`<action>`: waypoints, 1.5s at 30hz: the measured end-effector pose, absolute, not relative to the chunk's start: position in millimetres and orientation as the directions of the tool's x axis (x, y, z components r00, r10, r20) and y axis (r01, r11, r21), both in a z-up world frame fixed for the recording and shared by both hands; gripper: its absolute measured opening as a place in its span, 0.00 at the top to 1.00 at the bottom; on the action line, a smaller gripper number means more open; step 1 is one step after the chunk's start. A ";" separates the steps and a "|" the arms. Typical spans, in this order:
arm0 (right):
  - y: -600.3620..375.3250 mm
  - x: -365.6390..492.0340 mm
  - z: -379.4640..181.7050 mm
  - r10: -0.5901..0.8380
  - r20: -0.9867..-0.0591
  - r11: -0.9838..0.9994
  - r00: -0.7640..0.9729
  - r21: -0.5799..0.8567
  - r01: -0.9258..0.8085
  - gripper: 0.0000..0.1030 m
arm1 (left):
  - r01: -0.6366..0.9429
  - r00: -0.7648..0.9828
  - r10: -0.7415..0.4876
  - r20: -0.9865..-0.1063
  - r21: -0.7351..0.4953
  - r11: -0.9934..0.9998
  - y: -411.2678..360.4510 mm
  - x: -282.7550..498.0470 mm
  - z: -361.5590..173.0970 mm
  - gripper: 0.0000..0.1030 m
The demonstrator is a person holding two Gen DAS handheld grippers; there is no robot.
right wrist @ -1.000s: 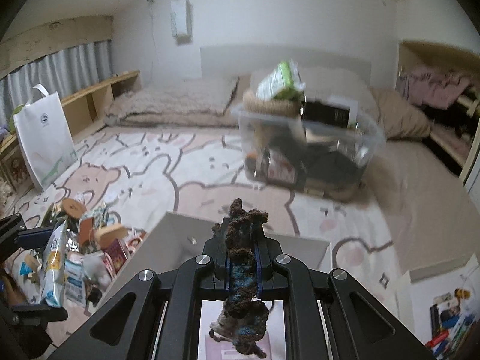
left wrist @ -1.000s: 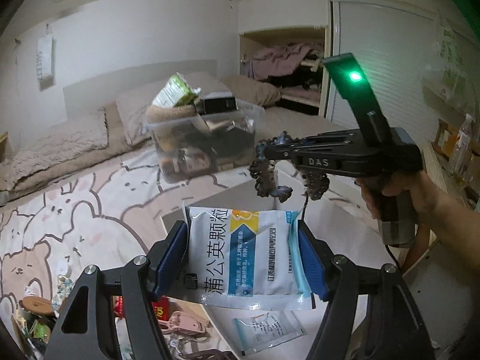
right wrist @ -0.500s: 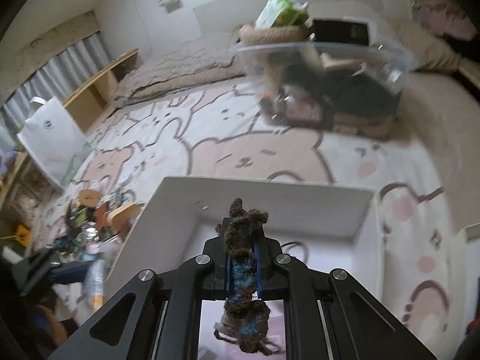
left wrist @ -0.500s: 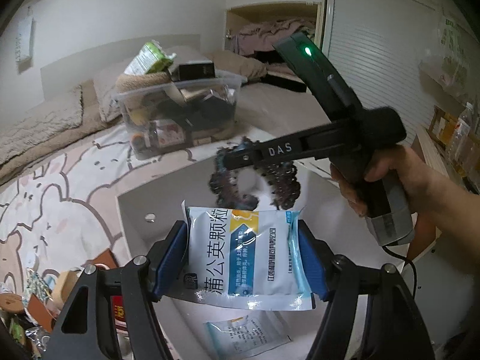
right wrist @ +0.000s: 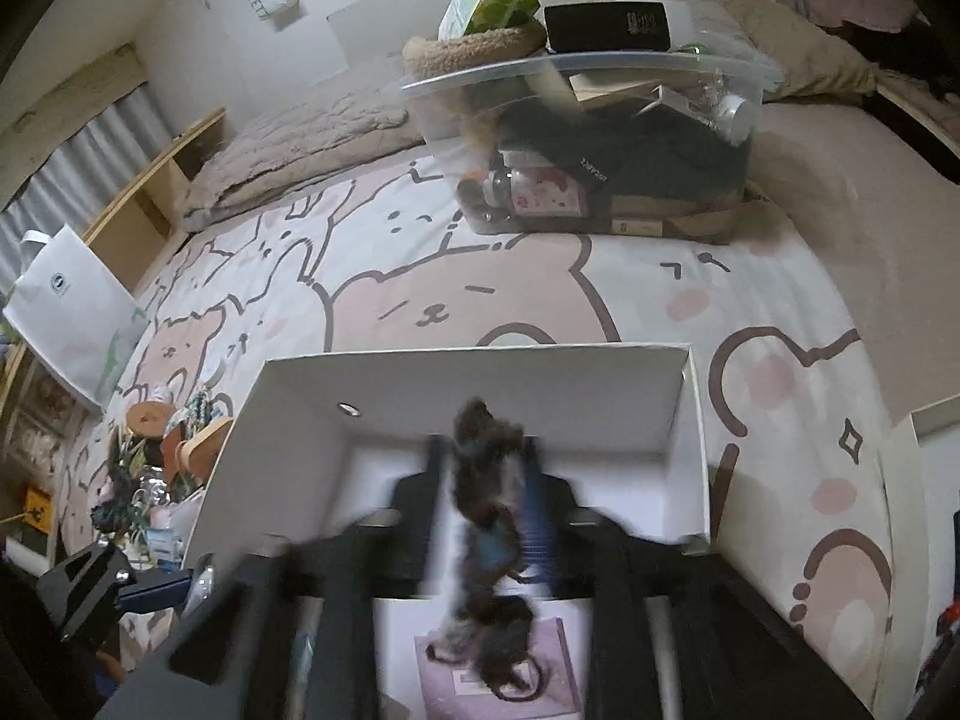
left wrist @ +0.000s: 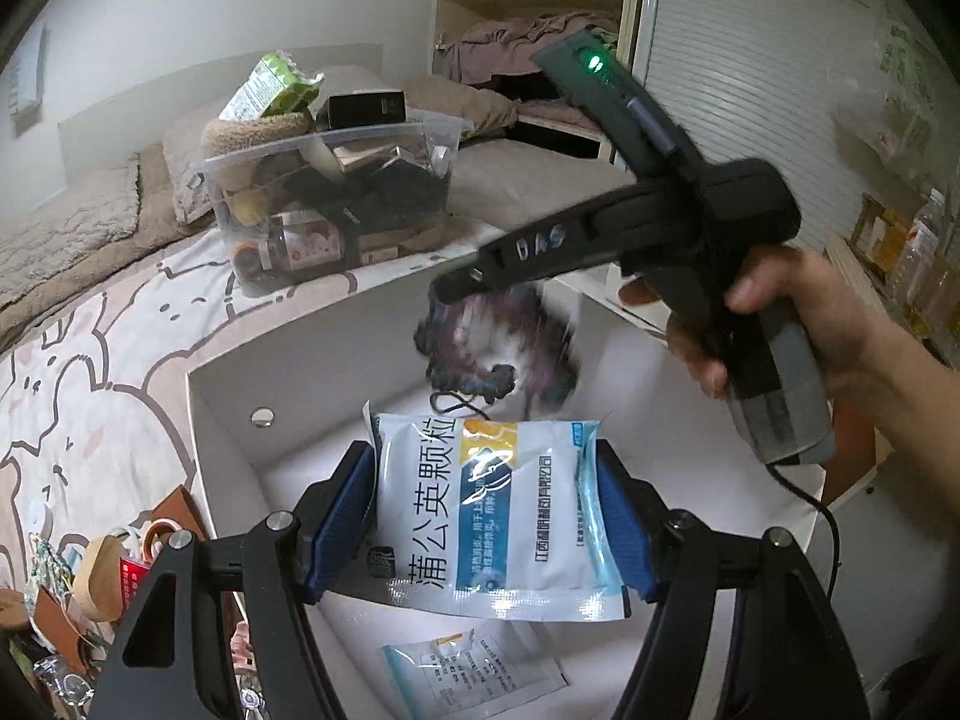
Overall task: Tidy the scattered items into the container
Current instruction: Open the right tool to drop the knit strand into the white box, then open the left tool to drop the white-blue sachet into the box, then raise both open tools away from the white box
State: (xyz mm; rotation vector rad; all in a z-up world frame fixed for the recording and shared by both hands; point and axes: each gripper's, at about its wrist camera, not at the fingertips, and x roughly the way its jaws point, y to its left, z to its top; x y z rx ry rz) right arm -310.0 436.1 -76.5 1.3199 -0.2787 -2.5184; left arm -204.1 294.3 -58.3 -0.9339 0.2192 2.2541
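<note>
Between left hand-held gripper (left wrist: 486,516) pads: sachet (left wrist: 489,510).

The right gripper (right wrist: 489,498) smears with motion blur, so whether its fingers grip the dark scrunchie (right wrist: 486,480) can't be told. A pink packet (right wrist: 558,660) under the scrunchie is half covered. Below the held sachet (left wrist: 489,510), a second sachet (left wrist: 474,669) runs off the frame.

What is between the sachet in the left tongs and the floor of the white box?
Nothing solid blocks it. The sachet hangs over the open white box. Another sachet already lies on the floor below, and the dark scrunchie hangs further back.
</note>
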 end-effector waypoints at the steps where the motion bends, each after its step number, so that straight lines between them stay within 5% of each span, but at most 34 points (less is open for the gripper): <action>1: 436.5 -309.2 -74.2 -0.340 -0.762 -0.940 -0.551 0.302 0.161 0.09 | -0.645 -0.510 0.525 -0.681 -0.102 -0.758 293.8 -205.3 -59.3 0.31; 25: 415.3 -295.1 -80.8 -0.383 -0.778 -0.923 -0.499 0.297 0.245 0.05 | -0.578 -0.418 0.508 -0.753 -0.211 -0.788 291.5 -230.2 -75.7 0.31; 30: 409.5 -291.5 -81.5 -0.390 -0.780 -0.919 -0.489 0.294 0.264 0.05 | -0.593 -0.408 0.480 -0.777 -0.175 -0.786 296.6 -227.9 -81.5 0.15; 45: 411.0 -292.1 -84.0 -0.383 -0.790 -0.922 -0.479 0.296 0.248 0.05 | -0.602 -0.415 0.471 -0.778 -0.153 -0.784 300.5 -226.8 -81.1 0.15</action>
